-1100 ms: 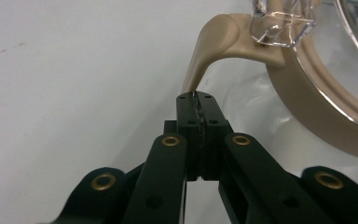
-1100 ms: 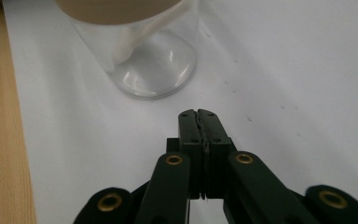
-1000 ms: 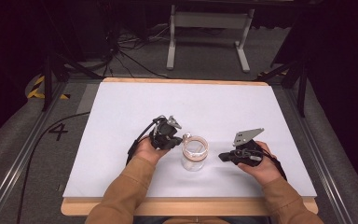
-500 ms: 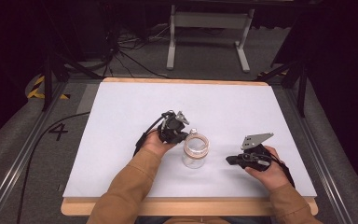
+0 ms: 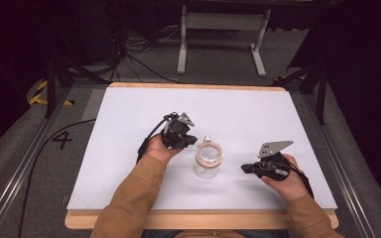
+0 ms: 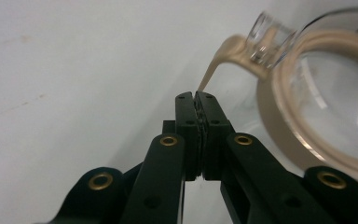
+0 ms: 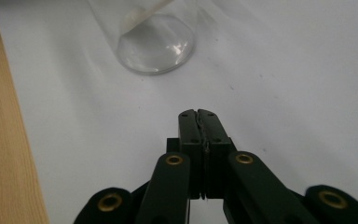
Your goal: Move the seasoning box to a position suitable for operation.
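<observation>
Since the earlier frame the left tongs (image 5: 191, 141) have shifted rightward, closer to the glass jar (image 5: 208, 161), and the right tongs (image 5: 248, 168) have dropped slightly toward the near edge of the desk (image 5: 129, 114). Jar stands upright near the middle of the white desk, between the two hands, a beige rubber band (image 6: 307, 93) around its mouth. Left gripper view: left tongs together, clamped on a thin tab of the band (image 6: 209, 77) that stretches from the rim down to the tips; a small clear knob (image 6: 265, 37) sits at the rim beside it, what it belongs to unclear. Right gripper view: right tongs together, holding nothing, pointing at the jar's base (image 7: 151, 49), well apart from it. Step in hand, by my reading: peeling or pulling the band off the jar's mouth with the left tongs. Next move likely calls for a steady pull up and away along the rim while the right tongs come in to brace the jar, which looks light and could tip or slide; the band could also snap free of the tips. Count: one jar, one band, two tongs, two hands, one desk.
</observation>
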The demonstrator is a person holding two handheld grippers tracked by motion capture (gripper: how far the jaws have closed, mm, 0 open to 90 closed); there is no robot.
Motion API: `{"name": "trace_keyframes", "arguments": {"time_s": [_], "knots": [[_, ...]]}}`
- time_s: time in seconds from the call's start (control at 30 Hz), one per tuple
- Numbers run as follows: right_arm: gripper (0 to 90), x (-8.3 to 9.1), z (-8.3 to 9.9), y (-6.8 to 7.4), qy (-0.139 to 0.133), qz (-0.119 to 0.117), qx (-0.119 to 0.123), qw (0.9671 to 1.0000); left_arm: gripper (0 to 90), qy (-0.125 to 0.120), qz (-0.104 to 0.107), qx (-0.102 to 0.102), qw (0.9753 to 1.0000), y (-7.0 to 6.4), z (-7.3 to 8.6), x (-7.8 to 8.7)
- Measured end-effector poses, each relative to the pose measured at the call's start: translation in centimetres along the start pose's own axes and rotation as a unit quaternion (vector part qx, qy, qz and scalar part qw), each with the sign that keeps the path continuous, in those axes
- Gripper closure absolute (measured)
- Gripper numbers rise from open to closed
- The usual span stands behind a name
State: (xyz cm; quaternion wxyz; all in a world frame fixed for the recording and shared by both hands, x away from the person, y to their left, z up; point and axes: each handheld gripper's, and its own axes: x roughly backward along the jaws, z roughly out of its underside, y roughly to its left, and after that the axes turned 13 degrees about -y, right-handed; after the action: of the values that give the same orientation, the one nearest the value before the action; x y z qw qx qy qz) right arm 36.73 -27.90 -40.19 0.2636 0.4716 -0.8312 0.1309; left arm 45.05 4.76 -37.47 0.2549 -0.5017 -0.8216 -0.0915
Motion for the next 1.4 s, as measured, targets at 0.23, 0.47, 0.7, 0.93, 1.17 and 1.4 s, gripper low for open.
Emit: {"name": "trace_keyframes", "arguments": {"time_s": [0.23,0.47,0.7,0.93,1.17,1.4], "knots": [[90.0,-0.2,-0.3,0.2,-0.019,0.005,-0.002,0.9998,88.7,-0.085,0.021,0.000,0.9961,-1.6,-1.8,1.6],[90.0,-0.3,-0.1,0.2,-0.019,0.002,-0.007,0.9998,85.7,-0.098,0.028,0.013,0.9947,-2.1,-2.0,0.7],[90.0,-0.6,-0.3,0.7,-0.019,-0.006,-0.004,0.9998,85.7,-0.091,0.034,0.024,0.9950,-1.9,-1.8,-0.5],[90.0,-1.0,-0.8,1.3,-0.031,-0.021,-0.005,0.9993,84.6,-0.091,0.027,0.013,0.9954,-2.0,-1.7,-0.9],[90.0,-1.6,-1.6,2.4,-0.039,-0.036,0.005,0.9986,85.9,-0.098,0.033,0.020,0.9945,-1.7,-1.5,-0.9],[90.0,-2.3,-2.4,3.2,-0.056,-0.052,0.003,0.9971,87.3,-0.098,0.036,0.028,0.9941,-1.5,-1.4,-0.9]]}}
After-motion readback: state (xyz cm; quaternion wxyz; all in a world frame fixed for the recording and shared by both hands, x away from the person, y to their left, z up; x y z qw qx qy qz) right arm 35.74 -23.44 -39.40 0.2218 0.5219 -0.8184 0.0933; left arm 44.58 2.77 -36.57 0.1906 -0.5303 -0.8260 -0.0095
